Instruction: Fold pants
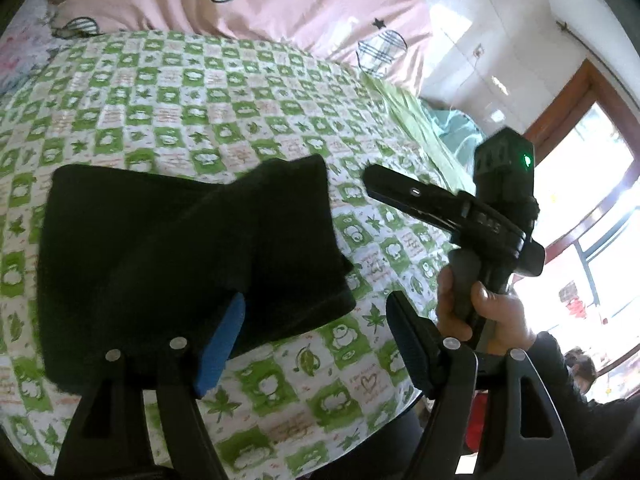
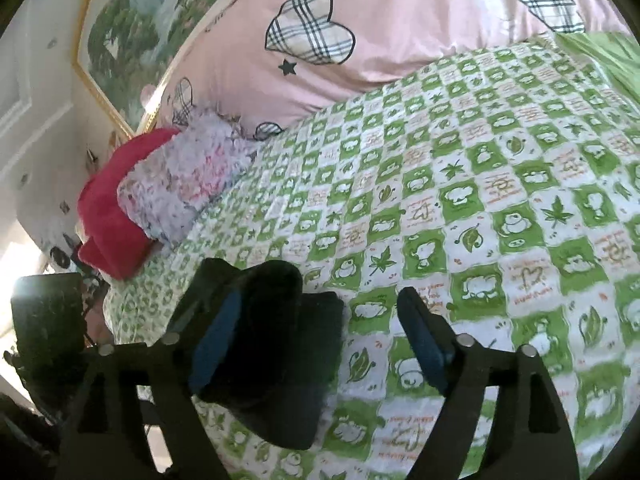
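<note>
Your left gripper (image 1: 308,344) sits closest to the lens with its fingers spread wide; the blue pad (image 1: 222,350) on one finger lies against the edge of the black pants (image 1: 180,248), while the other finger hangs clear over the bed sheet (image 1: 192,100). Nothing is pinched. The pants lie on the bed as a folded dark bundle, but the cloth is so black that you cannot make out the layers or seams, and the near edge is hidden behind the finger.

Your right gripper (image 2: 316,344) is spread apart as well, empty, with its left finger over the pants (image 2: 276,344). From the left wrist view you can see that same tool (image 1: 452,216) held in your right hand (image 1: 480,312) just beside the bundle.

Beyond lie the pink quilt (image 2: 380,32), a red pillow (image 2: 108,216) and a pale patterned pillow (image 2: 180,188); the framed picture (image 2: 132,20) is cut off by the frame.
</note>
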Demonstrator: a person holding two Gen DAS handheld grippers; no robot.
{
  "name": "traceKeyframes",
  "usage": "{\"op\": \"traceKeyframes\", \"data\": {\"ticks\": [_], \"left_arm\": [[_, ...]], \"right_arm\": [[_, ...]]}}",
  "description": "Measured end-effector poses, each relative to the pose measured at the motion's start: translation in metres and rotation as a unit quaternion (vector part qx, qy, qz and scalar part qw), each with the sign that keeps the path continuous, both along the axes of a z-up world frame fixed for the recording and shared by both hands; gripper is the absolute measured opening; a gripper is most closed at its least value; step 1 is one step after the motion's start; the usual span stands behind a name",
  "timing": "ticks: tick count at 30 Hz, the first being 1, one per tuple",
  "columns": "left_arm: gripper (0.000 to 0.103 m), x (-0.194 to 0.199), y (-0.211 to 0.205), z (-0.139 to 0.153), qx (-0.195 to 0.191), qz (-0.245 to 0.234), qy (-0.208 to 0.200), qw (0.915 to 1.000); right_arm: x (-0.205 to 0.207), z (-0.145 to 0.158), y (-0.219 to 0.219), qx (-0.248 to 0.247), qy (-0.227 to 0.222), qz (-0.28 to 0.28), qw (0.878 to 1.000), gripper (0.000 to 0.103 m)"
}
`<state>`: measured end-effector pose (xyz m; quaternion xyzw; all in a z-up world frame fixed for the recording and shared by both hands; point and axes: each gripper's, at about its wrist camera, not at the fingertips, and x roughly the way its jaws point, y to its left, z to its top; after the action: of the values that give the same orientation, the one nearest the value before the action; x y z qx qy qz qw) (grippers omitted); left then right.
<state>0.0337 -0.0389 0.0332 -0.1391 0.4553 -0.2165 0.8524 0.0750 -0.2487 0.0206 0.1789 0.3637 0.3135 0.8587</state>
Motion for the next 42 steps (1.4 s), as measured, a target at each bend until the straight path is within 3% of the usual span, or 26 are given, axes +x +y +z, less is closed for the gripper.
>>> {"op": "traceKeyframes", "data": {"ticks": [7, 11, 17, 30, 42], "left_arm": [[0.074, -0.004, 0.036, 0.001, -0.008, 0.050, 0.008, 0.9987], [0.074, -0.006, 0.058, 0.002, -0.019, 0.079, 0.010, 0.9967], [0.074, -0.008, 0.086, 0.002, -0.026, 0.118, 0.011, 0.9925], [0.079, -0.012, 0.117, 0.000, -0.027, 0.163, 0.012, 0.9863], [0.079, 0.002, 0.145, -0.016, -0.035, 0.193, 0.033, 0.9801]], "right_arm": [[-0.006, 0.005, 0.023, -0.037, 0.020, -0.003, 0.999, 0.097], [-0.015, 0.010, 0.041, -0.066, 0.001, -0.010, 0.998, 0.098], [-0.021, 0.012, 0.058, -0.080, 0.005, -0.010, 0.997, 0.099], [-0.039, 0.009, 0.065, -0.067, 0.011, -0.039, 0.997, 0.099], [-0.036, -0.002, 0.075, -0.065, 0.044, -0.036, 0.996, 0.100]]}}
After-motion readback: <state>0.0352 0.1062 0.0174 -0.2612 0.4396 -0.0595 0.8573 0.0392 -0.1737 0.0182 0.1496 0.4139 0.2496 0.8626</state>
